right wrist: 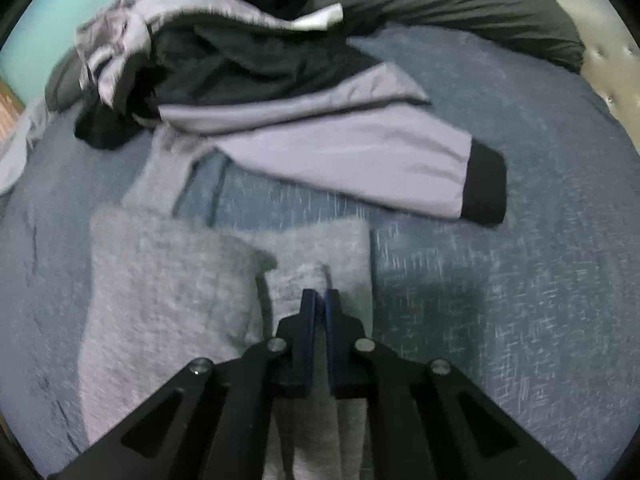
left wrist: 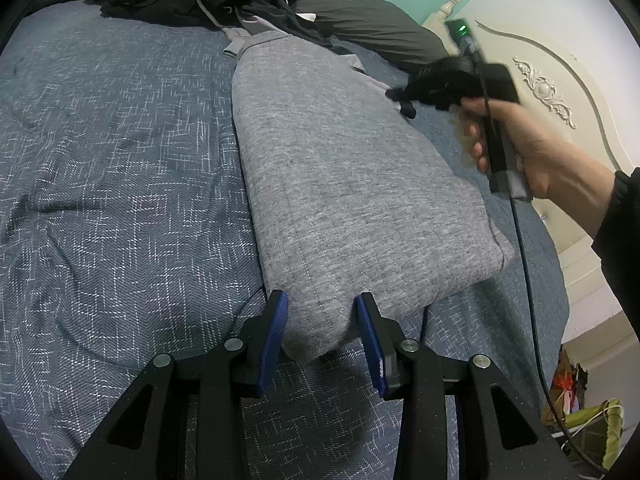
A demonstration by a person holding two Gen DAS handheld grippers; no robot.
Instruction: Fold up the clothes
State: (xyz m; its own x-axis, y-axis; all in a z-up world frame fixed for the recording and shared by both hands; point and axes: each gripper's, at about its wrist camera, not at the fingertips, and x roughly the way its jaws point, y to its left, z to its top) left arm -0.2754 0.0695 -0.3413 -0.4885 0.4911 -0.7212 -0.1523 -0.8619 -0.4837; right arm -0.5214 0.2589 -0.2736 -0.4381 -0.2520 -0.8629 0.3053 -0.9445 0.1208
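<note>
A folded heather-grey garment [left wrist: 352, 184] is lying lengthwise on a bed covered by a blue woven bedspread [left wrist: 112, 184], its near corner sitting between the blue-padded jaws of the left gripper [left wrist: 322, 312]. Those jaws are standing spread on either side of the cloth, and neither pad is pressing on it. At the garment's far edge, a person's hand [left wrist: 520, 148] is gripping the handle of the right gripper [right wrist: 319, 300], whose jaws are pressed almost together just above the grey fabric; the blurred right wrist view is not showing whether any cloth is caught between them. Beyond the garment, a heap of grey-and-black clothes [right wrist: 248, 76] is waiting near a dark pillow [right wrist: 460, 4], with a cream carved headboard [left wrist: 552, 92] standing to the side.
</note>
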